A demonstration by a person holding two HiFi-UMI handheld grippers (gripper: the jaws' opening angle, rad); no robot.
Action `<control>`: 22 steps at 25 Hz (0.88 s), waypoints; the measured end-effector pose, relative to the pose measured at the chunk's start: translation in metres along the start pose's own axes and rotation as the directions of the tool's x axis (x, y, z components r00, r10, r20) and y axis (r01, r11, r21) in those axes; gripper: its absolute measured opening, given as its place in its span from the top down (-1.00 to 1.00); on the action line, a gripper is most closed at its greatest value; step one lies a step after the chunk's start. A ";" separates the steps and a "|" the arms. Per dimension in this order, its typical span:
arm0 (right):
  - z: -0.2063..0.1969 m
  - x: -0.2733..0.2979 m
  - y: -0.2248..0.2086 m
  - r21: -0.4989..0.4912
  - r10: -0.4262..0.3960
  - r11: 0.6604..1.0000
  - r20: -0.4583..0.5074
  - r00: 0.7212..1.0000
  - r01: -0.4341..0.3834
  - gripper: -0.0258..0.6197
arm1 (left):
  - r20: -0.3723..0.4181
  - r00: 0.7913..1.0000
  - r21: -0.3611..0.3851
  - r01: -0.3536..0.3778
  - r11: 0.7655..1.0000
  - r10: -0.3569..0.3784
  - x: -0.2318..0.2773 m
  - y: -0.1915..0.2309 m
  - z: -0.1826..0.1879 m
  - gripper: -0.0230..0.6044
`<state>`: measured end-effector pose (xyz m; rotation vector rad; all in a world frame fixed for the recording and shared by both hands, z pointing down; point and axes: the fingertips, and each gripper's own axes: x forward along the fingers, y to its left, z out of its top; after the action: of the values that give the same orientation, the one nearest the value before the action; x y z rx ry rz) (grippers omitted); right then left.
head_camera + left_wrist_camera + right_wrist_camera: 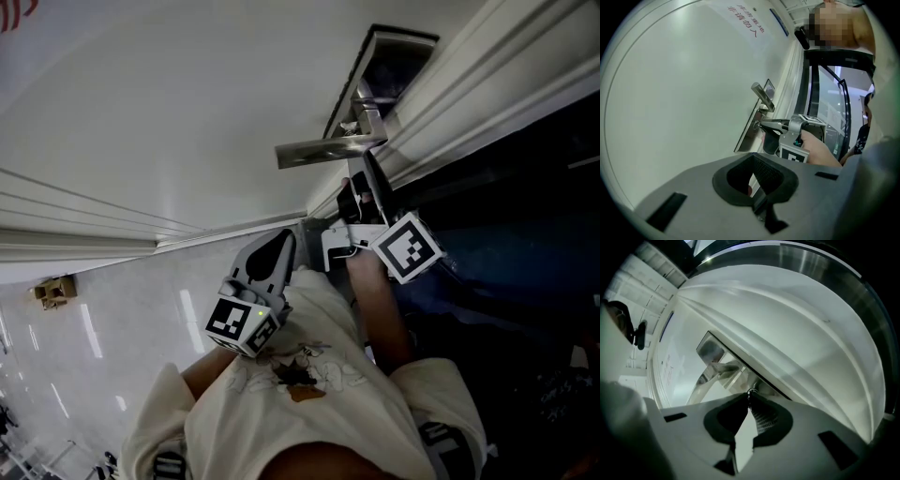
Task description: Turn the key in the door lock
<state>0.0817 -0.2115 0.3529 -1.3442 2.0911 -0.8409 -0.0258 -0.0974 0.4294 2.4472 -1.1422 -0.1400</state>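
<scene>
Below the lever handle (323, 148) of the white door (169, 103), the key (750, 391) sticks out of the long metal lock plate (746, 137). The right gripper (749, 394) points at the door, rolled onto its side. Its jaws are drawn in to a narrow gap and pinch the small metal head of the key at their tips. A hand (821, 150) wraps the right gripper's grip, just behind its marker cube (406, 247). The left gripper (270, 253) is held back from the door, close to the person's cream shirt (309, 403) and well apart from the lock. Its jaws are pressed together at the tips with nothing between them. Pale glossy floor (94, 347) lies beneath.
</scene>
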 end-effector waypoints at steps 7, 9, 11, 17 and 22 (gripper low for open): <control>0.000 -0.002 -0.004 0.163 0.035 0.986 0.013 0.999 -0.037 0.83 | -0.005 1.000 0.005 0.005 1.000 -0.005 0.003 0.001 0.001 0.91; 0.000 -0.002 -0.004 0.172 0.036 0.984 0.014 0.999 -0.038 0.83 | -0.009 1.000 0.001 0.004 1.000 -0.004 0.004 0.001 0.001 0.91; 0.000 -0.002 -0.004 0.180 0.034 0.983 0.014 0.999 -0.036 0.83 | -0.009 1.000 0.001 0.004 1.000 -0.004 0.006 0.002 0.002 0.91; 0.004 -0.006 -0.006 0.077 0.036 0.996 0.021 0.999 -0.037 0.65 | -0.005 1.000 0.006 0.002 1.000 -0.002 0.009 0.006 0.006 0.91; -0.001 -0.031 -0.011 -0.225 -0.040 0.973 0.023 0.999 0.044 0.57 | 0.000 1.000 -0.019 -0.015 1.000 0.015 0.008 0.015 0.007 0.91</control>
<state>0.0994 -0.1866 0.3641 -1.5102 2.2036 -0.6187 -0.0332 -0.1144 0.4306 2.4218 -1.1539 -0.1450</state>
